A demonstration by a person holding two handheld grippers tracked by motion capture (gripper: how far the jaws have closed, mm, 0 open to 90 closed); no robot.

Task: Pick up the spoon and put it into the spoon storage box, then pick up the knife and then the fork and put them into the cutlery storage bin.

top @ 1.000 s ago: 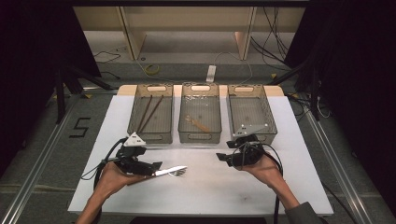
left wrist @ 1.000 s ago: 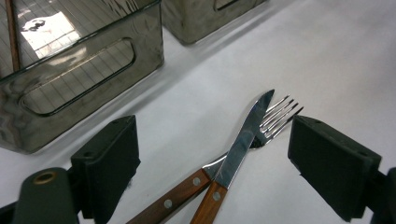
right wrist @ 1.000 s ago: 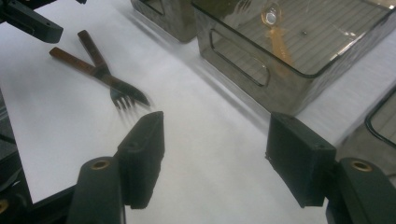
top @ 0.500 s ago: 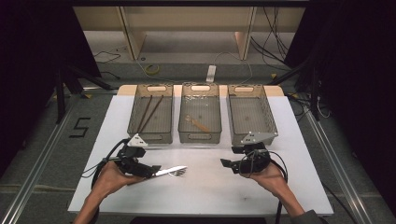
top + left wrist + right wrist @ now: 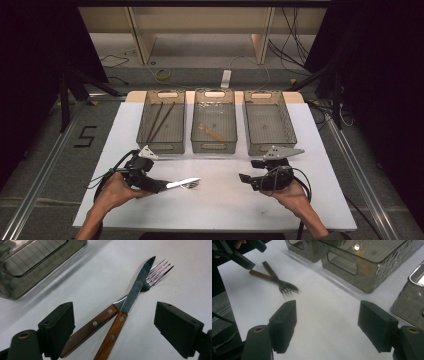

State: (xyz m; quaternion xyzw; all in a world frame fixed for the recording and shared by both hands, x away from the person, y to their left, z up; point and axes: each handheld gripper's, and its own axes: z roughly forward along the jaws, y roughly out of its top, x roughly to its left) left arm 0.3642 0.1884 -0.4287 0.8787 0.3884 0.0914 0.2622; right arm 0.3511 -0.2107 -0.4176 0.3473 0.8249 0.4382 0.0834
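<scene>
High view shows the white rectangular tabletop [image 5: 220, 210] with three smoky transparent plastic bins in a row at its far side: the left bin [image 5: 161, 121], the middle bin [image 5: 214, 120] and the right bin [image 5: 267, 122].

Both forearms come in from the near edge. The left hand [image 5: 116, 190] rests low on the tabletop at the near left, wrist angled inward, and points the left hand-held gripper [image 5: 113, 325] toward the middle of the tabletop. The right hand [image 5: 290, 192] sits at the near right, in front of the right bin, and aims the right hand-held gripper [image 5: 248, 178] leftward, toward the other hand.

Left hand-held gripper's jaws stand wide apart, gripping nothing. Between them lie the wooden handles of a steel table knife [image 5: 130, 302] and a steel fork [image 5: 152, 273], crossed on the tabletop with the knife blade over the fork's neck; the pads do not press either handle, though the fork handle's end lies close by one jaw.

Right hand-held gripper's jaws have just been opening and stand wide, with bare tabletop between them; the fork and knife lie well ahead of them.
</scene>
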